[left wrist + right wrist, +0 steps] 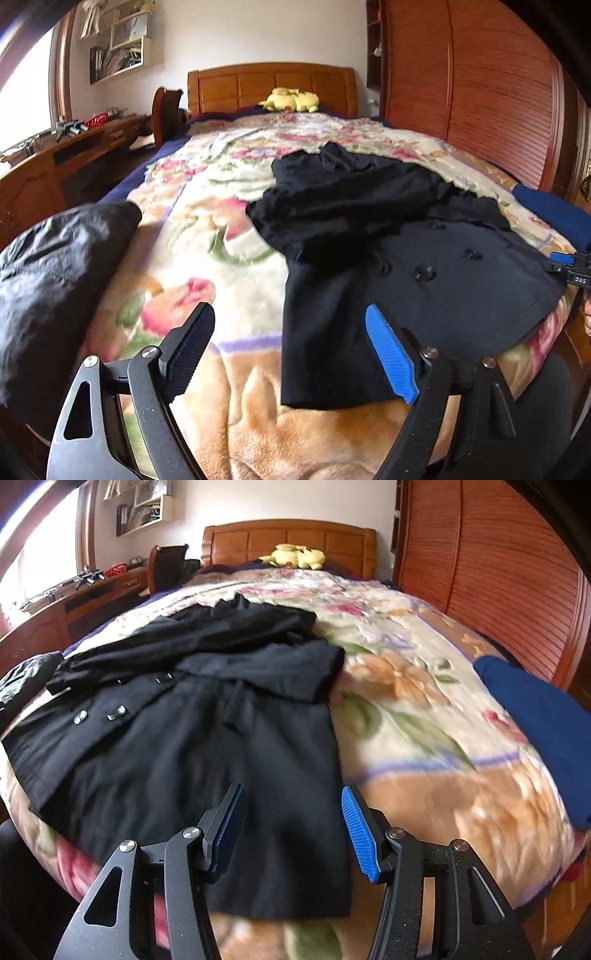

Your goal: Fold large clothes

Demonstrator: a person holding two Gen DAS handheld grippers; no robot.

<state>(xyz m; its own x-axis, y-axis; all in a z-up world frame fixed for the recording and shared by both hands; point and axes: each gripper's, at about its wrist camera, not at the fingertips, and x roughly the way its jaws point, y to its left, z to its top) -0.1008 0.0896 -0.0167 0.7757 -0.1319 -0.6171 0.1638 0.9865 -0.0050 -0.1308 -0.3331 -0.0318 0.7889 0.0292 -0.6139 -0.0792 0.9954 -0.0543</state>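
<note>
Black coat (192,716) on floral blanket (406,686), left tongs (291,350) and right tongs (293,827) above hem, both apart, empty

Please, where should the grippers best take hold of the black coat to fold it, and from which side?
Probably the black coat by its near hem corners, coming from the foot of the bed: the hem lies flat there, nearest both open grippers, left gripper and right gripper.

Only one marking can be made out: small pale characters on the right gripper (576,271), seemingly "DAS", though blurred. Nothing else carries readable text.
</note>
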